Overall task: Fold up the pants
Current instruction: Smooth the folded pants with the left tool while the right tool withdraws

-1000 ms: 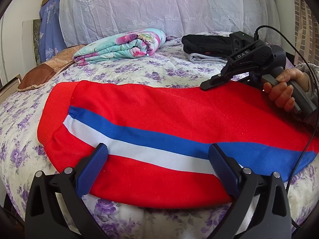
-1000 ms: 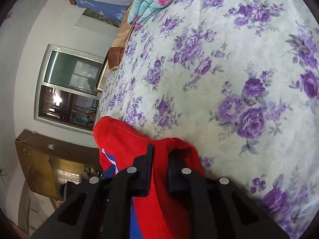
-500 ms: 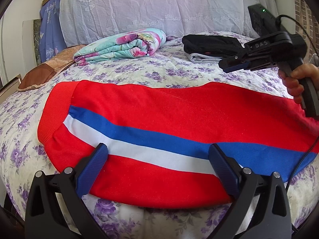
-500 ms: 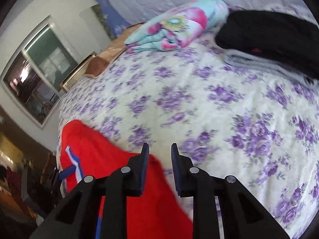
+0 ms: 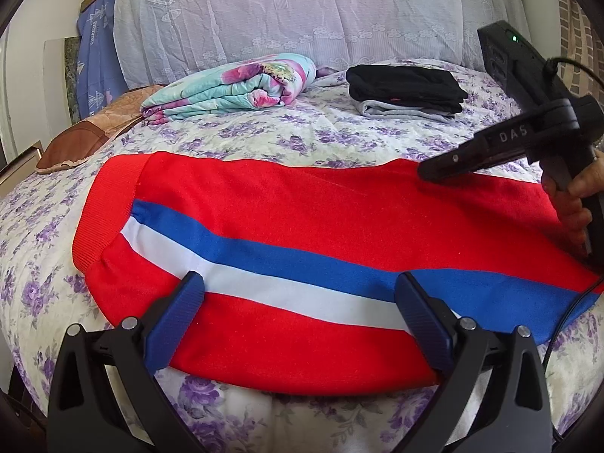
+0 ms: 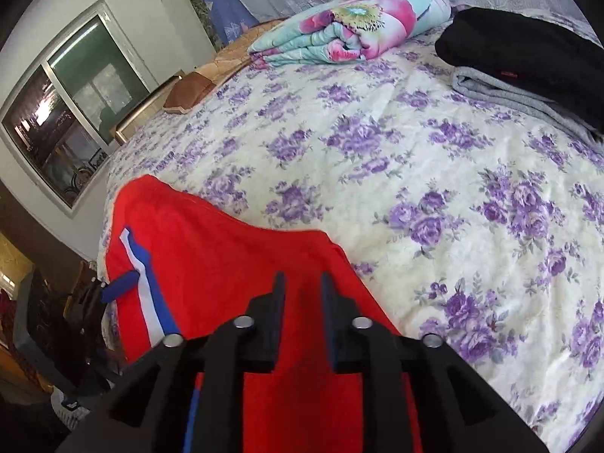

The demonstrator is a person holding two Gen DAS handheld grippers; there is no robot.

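Nearest in the left wrist view, left gripper (image 5: pixel 298 294) with its two blue pads spread wide, nothing pinched, poised over the near edge of the red pants (image 5: pixel 302 219). One pair of pants only, lying flat across the floral bedspread (image 5: pixel 234 139), one blue and one white stripe running lengthwise, ribbed cuff at the left; right end cut off by the frame edge, near hem curving out of sight over the mattress side. At the pants' far right edge, right gripper (image 5: pixel 424 171) seen side-on, held by a hand (image 5: pixel 577 196) half hidden behind the handle; from its own camera, right gripper (image 6: pixel 300 283) just above red cloth, jaws opening with a narrow gap, nothing gripped, contact with the fabric hard to judge. Farther back, one rolled floral quilt (image 5: pixel 234 90), one stack of two folded garments (image 5: pixel 407 90), black on grey. One brown cushion (image 5: pixel 75 143) at the left, partly cropped. One window (image 6: pixel 64 117) in the right wrist view, its contents murky.
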